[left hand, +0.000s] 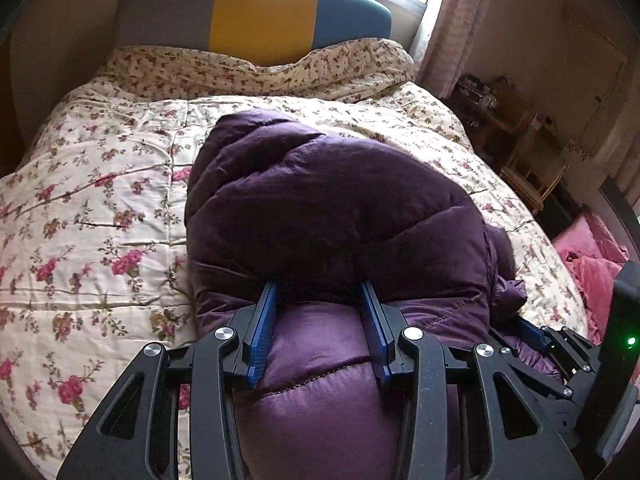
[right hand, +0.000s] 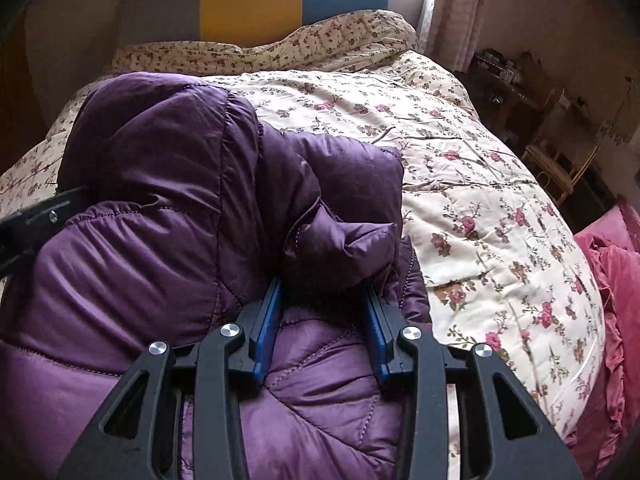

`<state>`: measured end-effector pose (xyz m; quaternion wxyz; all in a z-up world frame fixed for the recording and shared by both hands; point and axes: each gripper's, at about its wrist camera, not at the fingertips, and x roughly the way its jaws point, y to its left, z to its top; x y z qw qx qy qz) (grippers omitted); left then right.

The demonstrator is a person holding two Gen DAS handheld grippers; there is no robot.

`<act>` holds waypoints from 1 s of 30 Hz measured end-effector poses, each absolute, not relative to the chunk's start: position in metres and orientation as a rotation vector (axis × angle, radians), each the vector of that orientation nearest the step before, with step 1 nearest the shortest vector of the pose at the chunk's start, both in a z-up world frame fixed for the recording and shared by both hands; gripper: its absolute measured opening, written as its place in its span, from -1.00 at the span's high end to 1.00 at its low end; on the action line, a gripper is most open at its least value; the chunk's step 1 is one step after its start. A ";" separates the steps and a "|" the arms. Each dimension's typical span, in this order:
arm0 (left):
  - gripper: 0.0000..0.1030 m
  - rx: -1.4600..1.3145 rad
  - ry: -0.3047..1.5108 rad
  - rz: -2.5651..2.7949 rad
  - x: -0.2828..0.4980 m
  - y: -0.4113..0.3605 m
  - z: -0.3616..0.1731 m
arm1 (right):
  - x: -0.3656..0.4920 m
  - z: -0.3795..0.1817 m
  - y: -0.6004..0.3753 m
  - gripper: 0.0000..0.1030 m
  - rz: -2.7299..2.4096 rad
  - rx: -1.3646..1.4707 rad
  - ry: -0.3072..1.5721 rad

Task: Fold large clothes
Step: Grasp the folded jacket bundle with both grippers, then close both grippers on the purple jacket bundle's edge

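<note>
It's a bedroom, dim except for the window behind the headboard (left hand: 256, 12) with its grey, yellow and teal panels at the top of the frame. The bed is covered by a cream floral quilt (left hand: 100, 200), and a pink blanket (right hand: 616, 264) is heaped at the right edge.

The purple puffer jacket (left hand: 320, 208) lies bunched in the middle of the quilt, doubled over on itself and running down to the bottom of both views. The left gripper (left hand: 320, 312) is part-way closed with a thick roll of padding bulging between its blue pads (left hand: 264, 320). The right gripper (right hand: 322, 312), low centre in its own view, is likewise clamped on a wad of quilted fabric near the jacket's right edge.

My worry is the slippery shell: the fill could squash and slide out of either grip, dropping one side and skewing the fold. The two hands could also drift unevenly and twist the bundle, or the jacket could spring open once released.
</note>
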<state>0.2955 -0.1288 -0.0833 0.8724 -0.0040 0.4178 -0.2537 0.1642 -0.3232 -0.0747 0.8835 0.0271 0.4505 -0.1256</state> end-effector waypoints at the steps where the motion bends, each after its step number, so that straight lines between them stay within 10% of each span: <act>1: 0.22 -0.006 0.874 -0.526 0.296 -0.130 -0.086 | 0.164 -0.076 -0.324 0.31 -0.260 0.062 0.935; 9: 0.19 0.012 0.871 -0.512 0.294 -0.130 -0.086 | 0.156 -0.070 -0.323 0.26 -0.264 0.069 0.913; 14: -0.29 -0.014 0.859 -0.488 0.288 -0.116 -0.074 | 0.151 -0.062 -0.323 0.24 -0.261 0.066 0.900; 30: -0.29 0.018 0.793 -0.480 0.257 -0.089 -0.055 | 0.130 -0.043 -0.330 -0.36 -0.284 0.111 0.880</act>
